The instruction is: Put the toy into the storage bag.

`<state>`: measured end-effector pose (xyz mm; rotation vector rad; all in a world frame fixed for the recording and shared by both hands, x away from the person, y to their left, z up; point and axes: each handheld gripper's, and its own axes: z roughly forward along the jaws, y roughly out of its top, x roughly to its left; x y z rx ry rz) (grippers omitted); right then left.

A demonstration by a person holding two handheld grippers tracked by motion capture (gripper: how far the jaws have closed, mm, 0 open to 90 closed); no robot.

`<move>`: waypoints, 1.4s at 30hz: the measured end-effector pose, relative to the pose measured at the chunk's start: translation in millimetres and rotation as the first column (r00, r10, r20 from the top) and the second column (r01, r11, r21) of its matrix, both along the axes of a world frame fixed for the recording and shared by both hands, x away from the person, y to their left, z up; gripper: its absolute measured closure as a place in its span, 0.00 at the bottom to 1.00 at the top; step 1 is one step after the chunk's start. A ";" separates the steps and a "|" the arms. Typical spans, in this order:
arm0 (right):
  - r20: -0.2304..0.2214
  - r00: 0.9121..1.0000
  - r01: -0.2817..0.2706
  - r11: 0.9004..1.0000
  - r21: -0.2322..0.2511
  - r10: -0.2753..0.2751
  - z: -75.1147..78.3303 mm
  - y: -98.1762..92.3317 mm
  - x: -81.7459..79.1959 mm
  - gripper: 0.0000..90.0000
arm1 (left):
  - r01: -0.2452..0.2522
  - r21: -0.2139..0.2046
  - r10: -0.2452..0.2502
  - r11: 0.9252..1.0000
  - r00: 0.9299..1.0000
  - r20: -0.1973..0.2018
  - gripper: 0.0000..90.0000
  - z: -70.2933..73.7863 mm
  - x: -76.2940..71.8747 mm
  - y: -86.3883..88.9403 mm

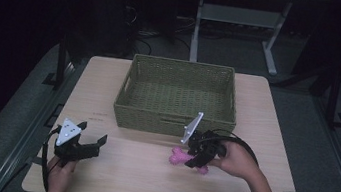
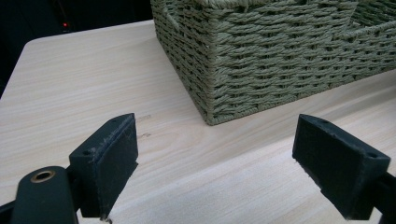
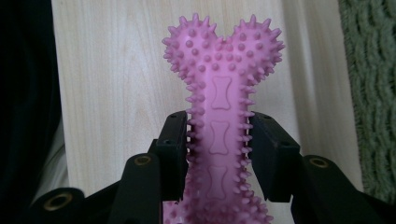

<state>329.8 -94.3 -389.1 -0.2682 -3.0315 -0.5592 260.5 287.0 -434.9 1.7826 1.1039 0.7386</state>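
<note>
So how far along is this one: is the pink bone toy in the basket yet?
Not yet. Done: the right gripper has its jaws closed on the shaft of the pink bone toy. In hand: the toy sits low over the table, in front of the empty green basket. Left: probably carrying it in and releasing. The left gripper waits open.

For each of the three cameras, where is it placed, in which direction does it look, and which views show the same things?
High view: above the person's side, looking forward and down on the table; both hands show, the left gripper and the right gripper.
Left gripper view: between open jaws, toward the basket.
Right gripper view: along jaws closed on the pink bone toy.
Shared: basket and table appear in all three; the toy in the high and right gripper views.
</note>
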 end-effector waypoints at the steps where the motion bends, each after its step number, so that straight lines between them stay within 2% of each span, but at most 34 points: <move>1: 0.001 1.000 -0.004 1.000 0.006 0.004 1.9 -0.1 0.6 0.64 | 0.000 0.000 0.000 1.000 1.000 -0.001 0.15 0.0 0.0 0.1; 14: 0.009 1.000 -0.018 0.999 0.050 0.018 27.0 -1.2 8.3 0.64 | -0.002 0.000 0.002 1.000 1.000 -0.003 0.15 -0.5 0.7 0.4; 33: 0.025 1.000 -0.006 0.994 0.107 0.003 64.9 -8.4 24.3 0.65 | -0.002 0.000 0.002 1.000 1.000 0.000 0.15 -0.6 1.2 0.3; 42: 0.039 0.999 0.000 0.995 0.100 -0.004 79.1 -8.7 32.1 0.65 | -0.003 0.000 0.003 1.000 1.000 -0.002 0.15 -0.7 1.4 0.1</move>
